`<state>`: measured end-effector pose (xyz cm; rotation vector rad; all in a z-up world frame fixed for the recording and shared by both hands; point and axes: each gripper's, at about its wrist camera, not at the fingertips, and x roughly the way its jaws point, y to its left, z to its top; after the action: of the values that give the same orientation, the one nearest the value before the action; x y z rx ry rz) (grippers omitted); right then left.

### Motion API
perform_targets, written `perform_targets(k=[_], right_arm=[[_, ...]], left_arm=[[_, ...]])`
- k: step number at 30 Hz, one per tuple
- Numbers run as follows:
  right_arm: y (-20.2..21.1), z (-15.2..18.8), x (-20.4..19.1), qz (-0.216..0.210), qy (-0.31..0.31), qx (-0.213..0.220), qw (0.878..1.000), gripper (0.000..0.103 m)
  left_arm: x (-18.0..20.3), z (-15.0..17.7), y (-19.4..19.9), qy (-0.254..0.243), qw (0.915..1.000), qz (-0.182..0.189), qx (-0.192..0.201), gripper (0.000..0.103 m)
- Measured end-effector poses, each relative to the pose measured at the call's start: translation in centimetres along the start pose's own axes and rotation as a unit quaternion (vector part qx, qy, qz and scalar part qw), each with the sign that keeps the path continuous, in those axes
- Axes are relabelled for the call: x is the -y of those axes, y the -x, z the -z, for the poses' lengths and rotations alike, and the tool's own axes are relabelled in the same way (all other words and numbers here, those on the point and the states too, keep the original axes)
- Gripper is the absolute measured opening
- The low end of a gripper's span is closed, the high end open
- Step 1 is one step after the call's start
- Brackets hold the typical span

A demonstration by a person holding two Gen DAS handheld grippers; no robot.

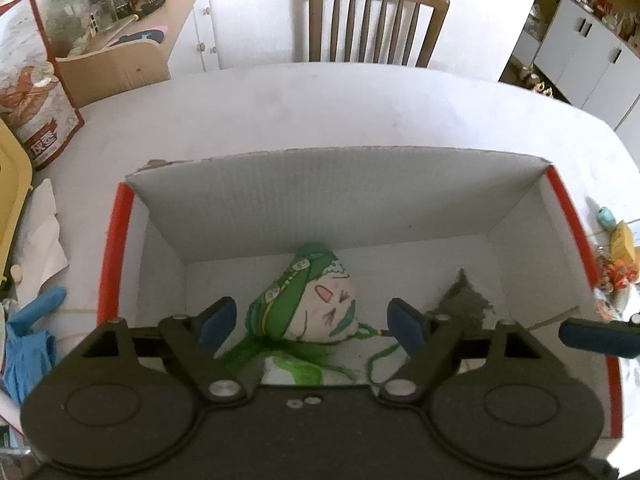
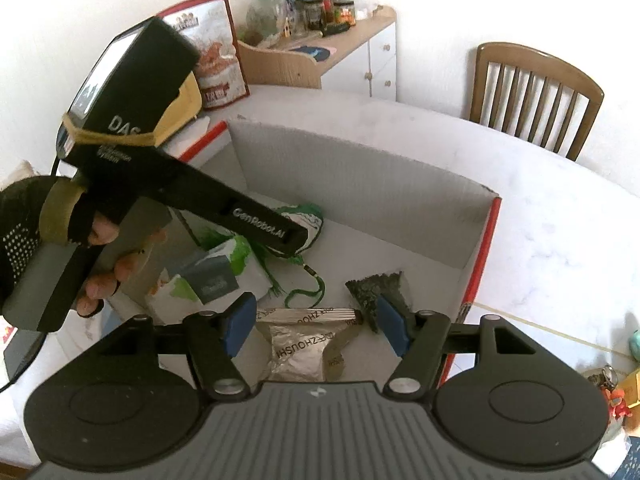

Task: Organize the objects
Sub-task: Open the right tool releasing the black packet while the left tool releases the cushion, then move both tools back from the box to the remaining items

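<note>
Left wrist view looks down into a big white box (image 1: 340,200) with red edges, sitting on the white desk (image 1: 360,108). I think the box is where the things get gathered, so that is why stuff is lying inside it. A soft toy (image 1: 316,300) with a drawn face and green cloth lies on the box floor, with a green string trailing from it. A dark green pointed packet (image 1: 464,300) lies near it, a little apart.

The left claw (image 1: 312,320) is wide open and empty. Its blue pads sit one on each side of the toy, but I cannot tell if they touch it. It looks like the toy was just let go, or is about to be picked up.

Right wrist view shows the right claw (image 2: 316,324) also wide open, gripping nothing. Under it lies a shiny silver bag (image 2: 300,352) inside the box. The dark green packet is just by its right pad. A gloved hand (image 2: 60,240) holds the left tool over the box. A small white and green carton (image 2: 208,276) lies there too.

More small things wait on the desk outside the box, so the job does not look done.
</note>
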<state>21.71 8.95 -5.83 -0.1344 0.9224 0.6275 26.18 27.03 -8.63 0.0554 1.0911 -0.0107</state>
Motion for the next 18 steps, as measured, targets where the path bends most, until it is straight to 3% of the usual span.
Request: perform_targets(k=[10, 18], right_arm=[[4.3, 1.0, 0.8, -0.016, -0.002, 0.038, 0.999, 0.067], [8.5, 2.3, 2.3, -0.025, -0.006, 0.070, 0.997, 0.070]], left_arm=[[1.2, 0.6, 4.2, 0.008, 0.9987, 0.013, 0.048, 0.082], [4.5, 1.9, 8.0, -0.004, 0.9958, 0.024, 0.088, 0.083]])
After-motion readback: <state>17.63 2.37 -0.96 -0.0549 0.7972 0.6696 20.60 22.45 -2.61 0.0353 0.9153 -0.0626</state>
